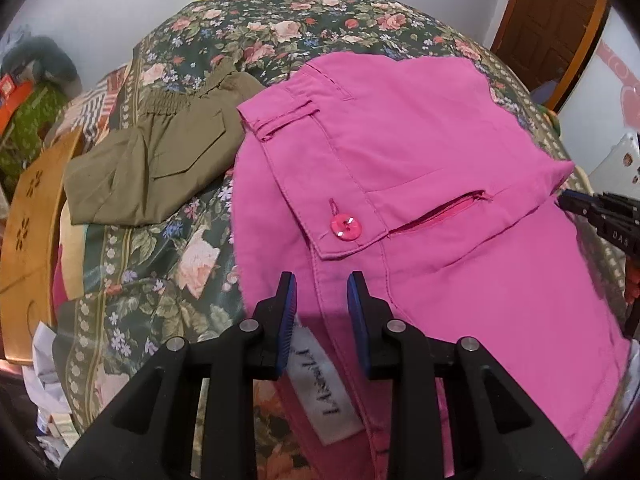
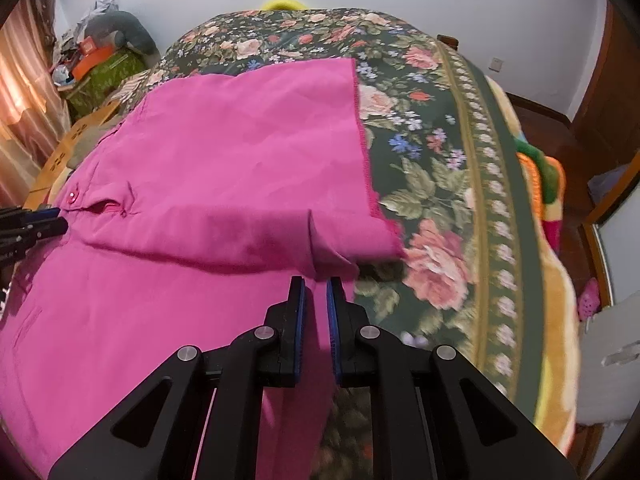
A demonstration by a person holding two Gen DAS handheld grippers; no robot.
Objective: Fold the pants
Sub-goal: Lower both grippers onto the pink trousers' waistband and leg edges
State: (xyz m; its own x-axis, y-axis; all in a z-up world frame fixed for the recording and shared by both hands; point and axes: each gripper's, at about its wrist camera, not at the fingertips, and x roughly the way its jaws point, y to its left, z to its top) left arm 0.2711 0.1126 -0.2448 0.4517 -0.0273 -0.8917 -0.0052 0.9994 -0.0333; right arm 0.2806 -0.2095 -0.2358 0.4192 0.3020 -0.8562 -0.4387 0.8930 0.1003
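Note:
Pink pants [image 1: 432, 184] lie on a floral bedspread [image 1: 160, 272], waistband, pink button [image 1: 345, 227] and white label [image 1: 328, 388] toward my left gripper. My left gripper [image 1: 322, 284] is open, jaws astride the waistband edge. In the right wrist view the pink pants [image 2: 224, 168] lie with a leg folded across, its hem near the bed's middle. My right gripper [image 2: 316, 290] is open by a narrow gap, with pink cloth between its fingers at the fold's edge. The right gripper shows at the left view's right edge [image 1: 592, 212]; the left gripper at the right view's left edge [image 2: 36, 224].
Folded olive pants [image 1: 160, 160] lie on the bed left of the pink ones. A wooden board [image 1: 32, 220] stands at the bed's left side. Clutter and a grey plush [image 2: 116, 32] sit at the back left. A wooden door [image 1: 552, 20] is at the right.

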